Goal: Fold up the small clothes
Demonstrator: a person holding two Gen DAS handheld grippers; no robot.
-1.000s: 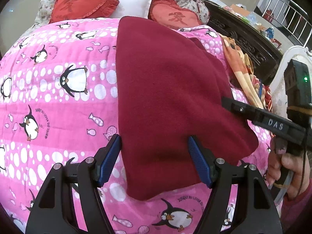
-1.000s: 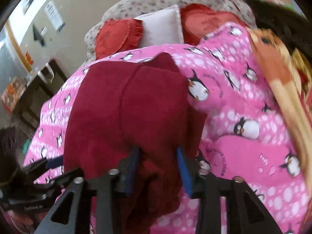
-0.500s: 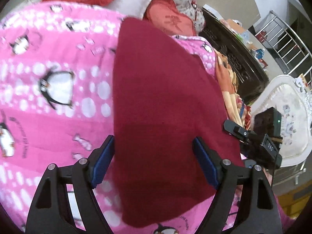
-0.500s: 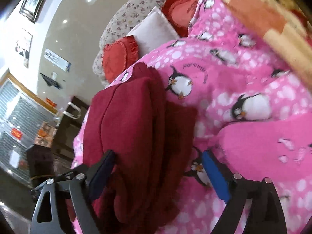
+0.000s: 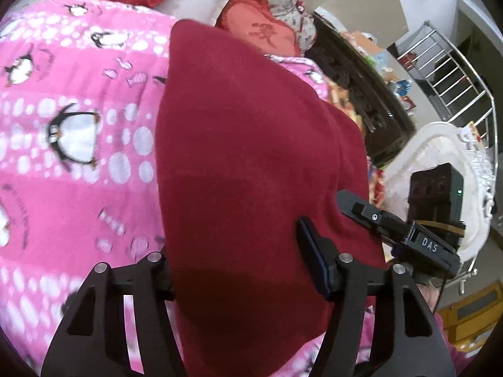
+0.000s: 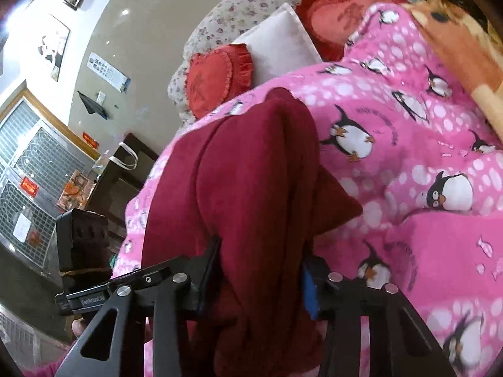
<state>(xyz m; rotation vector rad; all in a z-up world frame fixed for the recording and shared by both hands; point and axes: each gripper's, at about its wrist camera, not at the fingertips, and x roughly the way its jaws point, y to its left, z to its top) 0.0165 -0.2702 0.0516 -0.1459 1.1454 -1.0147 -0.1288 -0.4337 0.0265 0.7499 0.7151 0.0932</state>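
Since a moment ago, both grippers have closed in on the maroon garment (image 5: pixel 245 157), which lies on the penguin quilt (image 5: pixel 78 188). Left gripper (image 5: pixel 239 270) spreads wide across it; right gripper (image 6: pixel 261 270) has narrowed, bunched cloth between its fingers.

This is a lived-in home. A pink penguin-print quilt (image 5: pixel 78 144) covers the bed, with red heart-shaped cushions (image 6: pixel 217 81) and a white pillow (image 6: pixel 283 50) piled at twelve o'clock. A dark carved wooden cabinet (image 5: pixel 361 88) stands at two o'clock, a metal stair railing (image 5: pixel 452 72) beyond it, and framed pictures (image 6: pixel 53 47) hang on the wall.
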